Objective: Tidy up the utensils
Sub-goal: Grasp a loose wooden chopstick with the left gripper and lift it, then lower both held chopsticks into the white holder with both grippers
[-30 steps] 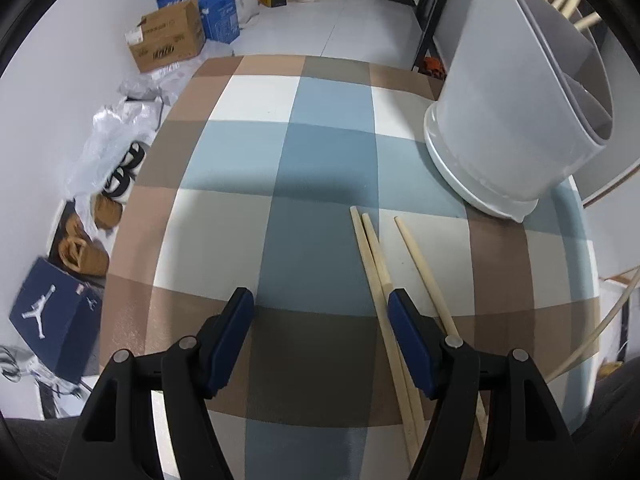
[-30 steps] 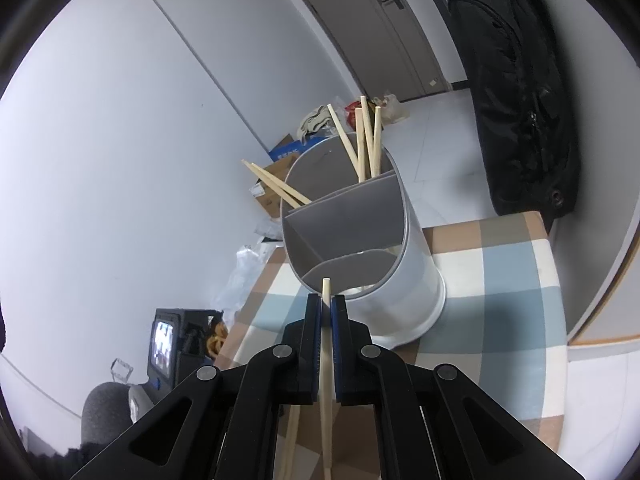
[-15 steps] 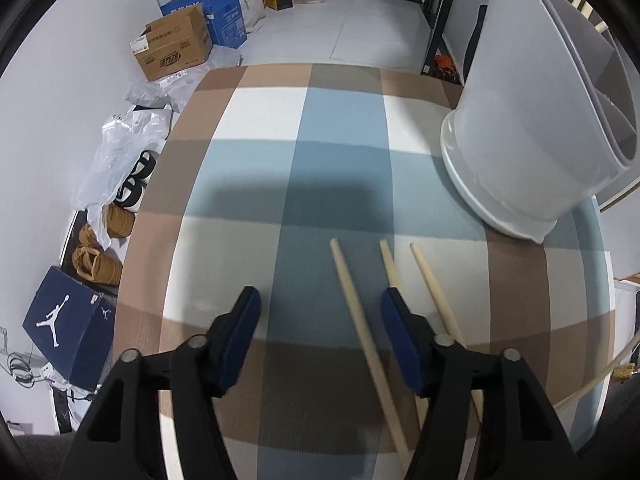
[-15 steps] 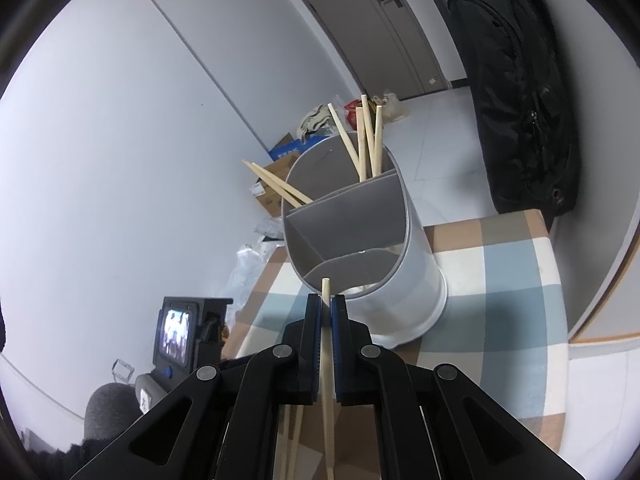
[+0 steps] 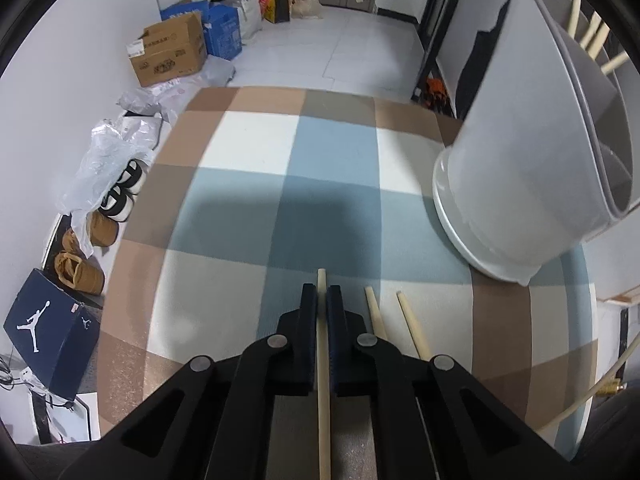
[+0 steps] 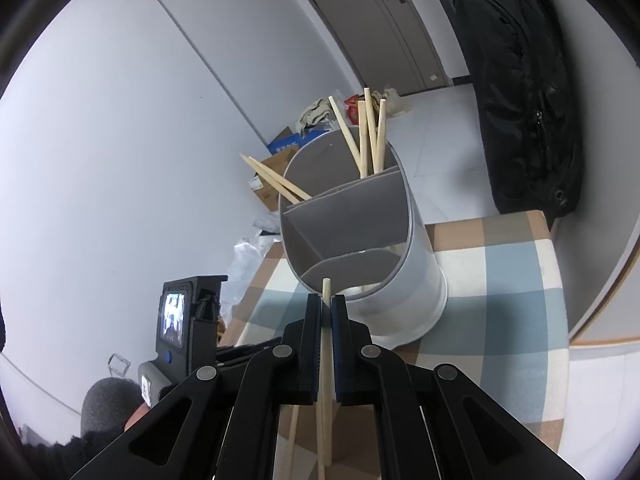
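Two grippers, each clamped on one chopstick. Left gripper (image 5: 321,300): jaws pressed together on a wooden chopstick (image 5: 322,380) that runs lengthwise between the pads, its blunt tip showing just past them, low over the checked table (image 5: 256,200). Two loose chopsticks (image 5: 374,316) lie on the cloth just to the right of that gripper, their ends pointing toward the holder. Right gripper (image 6: 326,308): jaws closed on a second chopstick (image 6: 327,360), tip raised and aimed at the nearest compartment of the grey divided utensil holder (image 6: 400,248), which stands on the table's far right part; four sticks stand in its far compartment (image 6: 370,136), two lean out of the left one (image 6: 272,178). Risks, as judged: the left grip sits near one end of the stick, so the long free end may swing or twist in the pads on lifting and sweep the two loose sticks aside; the right stick, held well below the holder's rim, could strike the wall or a divider if pushed forward without being raised, and the tall, light holder might tip or slide; released at a slant, the stick could bounce out again. Change from half a second ago: the left gripper was then wide apart straddling the sticks and is now shut on one; the right gripper's grasp and position are almost unchanged.
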Tool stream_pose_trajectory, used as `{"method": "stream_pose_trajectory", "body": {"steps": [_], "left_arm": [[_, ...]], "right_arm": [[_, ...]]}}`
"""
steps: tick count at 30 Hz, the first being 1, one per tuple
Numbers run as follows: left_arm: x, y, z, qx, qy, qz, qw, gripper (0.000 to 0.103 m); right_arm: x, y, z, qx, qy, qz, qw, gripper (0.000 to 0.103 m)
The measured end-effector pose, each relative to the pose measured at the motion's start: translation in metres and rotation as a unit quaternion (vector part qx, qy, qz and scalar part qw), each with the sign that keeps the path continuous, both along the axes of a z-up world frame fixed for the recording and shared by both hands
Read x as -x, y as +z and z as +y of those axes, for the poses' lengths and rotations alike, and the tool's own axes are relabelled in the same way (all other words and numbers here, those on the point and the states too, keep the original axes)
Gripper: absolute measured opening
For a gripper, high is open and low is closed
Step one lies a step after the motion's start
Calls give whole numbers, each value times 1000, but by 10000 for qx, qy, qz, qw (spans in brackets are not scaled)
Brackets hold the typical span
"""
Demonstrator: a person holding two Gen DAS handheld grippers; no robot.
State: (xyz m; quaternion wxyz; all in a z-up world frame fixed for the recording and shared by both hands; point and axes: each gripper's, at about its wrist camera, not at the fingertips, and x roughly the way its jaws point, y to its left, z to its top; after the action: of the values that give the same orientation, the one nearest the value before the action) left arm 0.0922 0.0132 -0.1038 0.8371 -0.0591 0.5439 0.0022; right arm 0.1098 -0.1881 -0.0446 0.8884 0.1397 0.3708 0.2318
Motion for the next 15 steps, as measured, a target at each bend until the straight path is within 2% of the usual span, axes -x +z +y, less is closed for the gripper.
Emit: {"method": "stream_pose_trajectory", "body": {"steps": [5,11,15], "left_arm": [[6,19,-2,97,20,-546,9985,1],[19,46,-7,257,-52,-1260,9917,1],[26,56,-6,312,-132,-1515,9879,1]], "right_arm": [[2,6,2,59,24,-109,9999,4],[7,13,3,102,17,-244,9996,4],[14,18,5,142,-21,-350,9993,4]]}}
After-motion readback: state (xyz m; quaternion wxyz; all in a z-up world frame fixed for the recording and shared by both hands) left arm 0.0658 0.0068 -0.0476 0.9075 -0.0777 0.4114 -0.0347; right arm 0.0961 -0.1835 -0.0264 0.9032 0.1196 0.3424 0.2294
